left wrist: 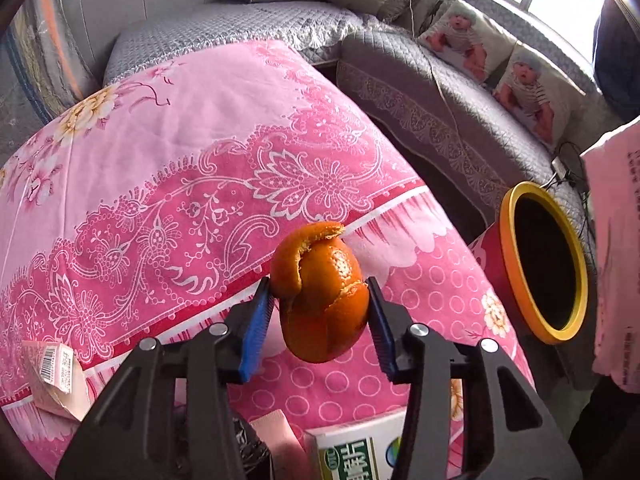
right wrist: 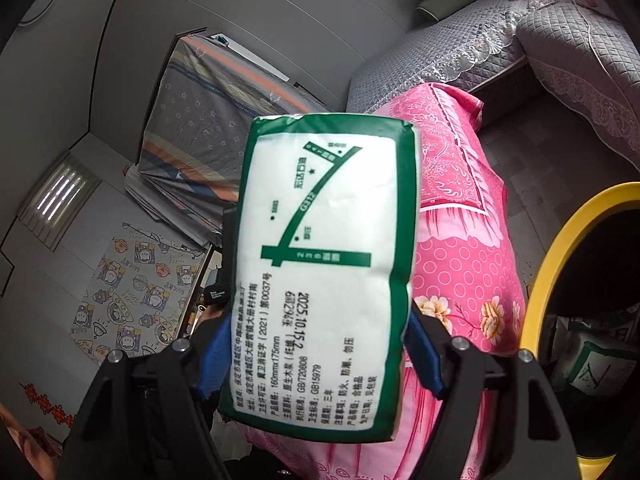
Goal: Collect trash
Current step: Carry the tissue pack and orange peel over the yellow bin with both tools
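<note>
Both hand-held grippers loaded: left [left wrist: 320, 300] clamps orange peel [left wrist: 320, 292], right [right wrist: 316, 352] tissue pack [right wrist: 324, 272].

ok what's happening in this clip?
A person with tongs in each hand is clearing trash off a pink floral cloth. The left tongs are clamped on an orange peel; the right tongs grip a green-and-white tissue pack. A yellow-rimmed bin waits at the right, one similar pack already inside.
</note>
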Demonstrator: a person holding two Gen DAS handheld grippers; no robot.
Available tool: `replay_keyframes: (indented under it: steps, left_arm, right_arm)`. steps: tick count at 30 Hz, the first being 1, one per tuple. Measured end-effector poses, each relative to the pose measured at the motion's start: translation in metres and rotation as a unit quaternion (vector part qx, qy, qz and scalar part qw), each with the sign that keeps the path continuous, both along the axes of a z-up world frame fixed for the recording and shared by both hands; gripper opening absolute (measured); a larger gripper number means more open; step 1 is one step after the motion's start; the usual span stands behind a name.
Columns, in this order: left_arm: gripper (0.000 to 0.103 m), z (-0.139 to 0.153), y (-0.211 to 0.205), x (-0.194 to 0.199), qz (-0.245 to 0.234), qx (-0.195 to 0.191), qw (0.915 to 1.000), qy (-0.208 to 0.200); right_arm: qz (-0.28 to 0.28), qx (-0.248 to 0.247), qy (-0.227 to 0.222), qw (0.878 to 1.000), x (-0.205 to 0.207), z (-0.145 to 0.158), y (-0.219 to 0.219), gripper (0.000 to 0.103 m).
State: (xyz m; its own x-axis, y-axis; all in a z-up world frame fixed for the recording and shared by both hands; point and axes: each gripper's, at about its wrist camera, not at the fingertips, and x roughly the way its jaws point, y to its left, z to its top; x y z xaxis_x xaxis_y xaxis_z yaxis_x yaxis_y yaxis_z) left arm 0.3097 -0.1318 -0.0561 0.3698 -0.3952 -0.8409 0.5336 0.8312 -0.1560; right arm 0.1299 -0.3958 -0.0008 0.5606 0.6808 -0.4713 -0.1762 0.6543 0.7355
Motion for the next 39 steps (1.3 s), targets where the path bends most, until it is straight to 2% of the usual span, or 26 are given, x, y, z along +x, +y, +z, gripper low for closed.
replay_keyframes:
  steps: [3, 6, 9, 15, 20, 25, 39]
  left_arm:
    - [0.043, 0.029, 0.026, -0.018, 0.016, -0.038, 0.9983, -0.042]
    - [0.043, 0.057, 0.061, -0.045, 0.051, -0.068, 0.9925, -0.087]
    - [0.043, 0.076, 0.091, -0.076, 0.103, -0.050, 0.9823, -0.148]
    - [0.043, 0.092, 0.132, -0.137, 0.170, -0.024, 0.9594, -0.224]
    - [0.044, 0.102, 0.141, -0.166, 0.172, -0.034, 0.9535, -0.245]
    - [0.044, 0.111, 0.128, -0.173, 0.154, -0.048, 0.9529, -0.257]
    - [0.044, 0.122, 0.011, -0.174, 0.048, -0.056, 0.9570, -0.280]
  right_arm:
    - [0.020, -0.006, 0.002, 1.000, 0.001, 0.003, 0.021, 0.071]
    - [0.043, -0.011, 0.002, 0.999, 0.001, 0.006, 0.044, 0.071]
    - [0.065, -0.015, 0.003, 0.998, 0.001, 0.006, 0.067, 0.071]
    - [0.094, -0.014, 0.019, 0.995, 0.005, 0.001, 0.104, 0.071]
    - [0.086, -0.005, 0.023, 0.996, 0.004, 0.000, 0.112, 0.071]
    - [0.056, -0.004, 0.011, 0.998, -0.003, 0.009, 0.093, 0.071]
    - [-0.077, -0.001, -0.018, 0.997, -0.037, 0.013, -0.017, 0.071]
